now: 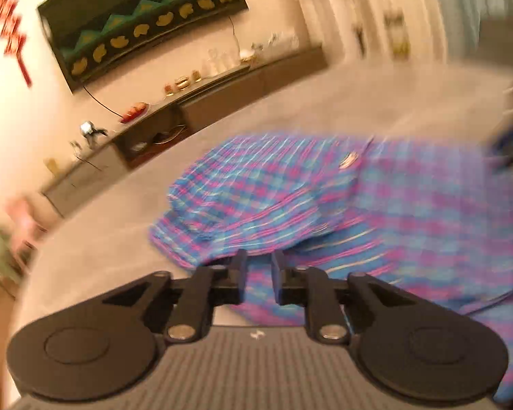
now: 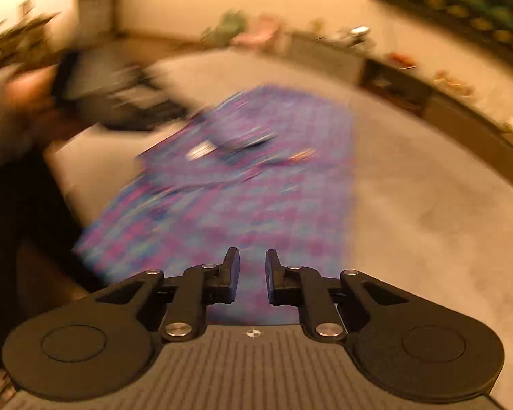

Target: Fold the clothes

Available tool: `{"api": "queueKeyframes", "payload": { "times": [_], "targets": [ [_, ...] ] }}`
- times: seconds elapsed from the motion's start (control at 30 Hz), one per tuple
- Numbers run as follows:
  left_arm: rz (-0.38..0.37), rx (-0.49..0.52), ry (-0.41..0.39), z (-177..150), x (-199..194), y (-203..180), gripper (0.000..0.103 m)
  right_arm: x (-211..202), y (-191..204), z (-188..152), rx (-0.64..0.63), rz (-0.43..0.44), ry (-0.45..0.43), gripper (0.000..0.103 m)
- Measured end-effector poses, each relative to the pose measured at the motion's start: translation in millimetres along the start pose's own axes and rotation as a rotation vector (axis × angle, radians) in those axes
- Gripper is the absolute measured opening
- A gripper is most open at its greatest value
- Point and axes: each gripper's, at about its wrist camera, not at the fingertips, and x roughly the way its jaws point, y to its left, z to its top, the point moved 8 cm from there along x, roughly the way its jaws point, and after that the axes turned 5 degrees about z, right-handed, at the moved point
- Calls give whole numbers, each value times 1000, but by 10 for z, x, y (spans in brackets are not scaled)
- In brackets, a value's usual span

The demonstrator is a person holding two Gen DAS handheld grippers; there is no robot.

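Note:
A blue and pink plaid shirt [image 1: 359,201] lies on a grey table [image 1: 119,239], with one part folded over on top. My left gripper [image 1: 258,259] is open and empty, just above the shirt's near edge. In the right wrist view the same shirt [image 2: 249,184] runs away from me, blurred by motion. My right gripper [image 2: 252,259] is open and empty over the shirt's near end. The left gripper [image 2: 119,95] and the hand holding it show as a dark blur at the shirt's far left.
A low cabinet [image 1: 222,89] with small items runs along the far wall under a dark framed picture [image 1: 143,24]. Curtains [image 1: 376,10] hang at the right. The grey table [image 2: 427,205] stretches to the right of the shirt.

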Motion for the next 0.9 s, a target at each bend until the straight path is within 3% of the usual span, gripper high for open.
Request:
{"api": "queueKeyframes", "payload": {
  "times": [0.07,0.13,0.2,0.23,0.27,0.3,0.33,0.37,0.4,0.43,0.5,0.6,0.67,0.7,0.77,0.83,0.9],
  "targets": [
    [-121,-18,17,-72,-33,-225,21,203,-244,-21,13,-34,28,18],
    [-116,47,88,-234,124,-393,20,404,-247,-114,-43,-63,77,18],
    [-72,64,96,-250,273,-305,21,548,-150,-187,-101,-88,112,17],
    [-21,70,111,-232,353,-197,21,558,-37,-200,-114,-95,131,16],
    [87,100,135,-206,460,-44,16,564,101,-207,-127,-86,146,15],
    [211,138,166,-193,568,133,11,560,302,-203,-141,-38,152,4],
    [280,155,198,-187,627,272,7,543,500,-195,-155,23,158,5],
    [297,138,214,-168,612,402,7,495,694,-177,-171,117,165,5],
    [288,95,202,-133,499,494,10,443,848,-140,-188,190,164,7],
    [274,47,180,-93,353,571,15,395,881,-43,-204,205,139,7],
    [228,-24,116,-25,-33,503,16,359,692,254,-194,175,74,11],
    [-4,-42,57,0,-403,-58,20,594,179,737,-190,107,-8,18],
    [-143,5,72,-84,-461,-549,21,974,-145,955,-217,43,-17,19],
    [-175,44,96,-179,-441,-755,21,1202,-264,1033,-238,14,-14,19],
    [-154,110,130,-368,-346,-900,19,1640,-492,1138,-280,-25,-3,19],
    [-161,80,151,-419,-306,-783,19,2001,-687,1119,-316,-59,28,19],
    [-1,131,183,-449,-163,-488,12,2113,-822,966,-331,-82,76,17]
  ]
}}
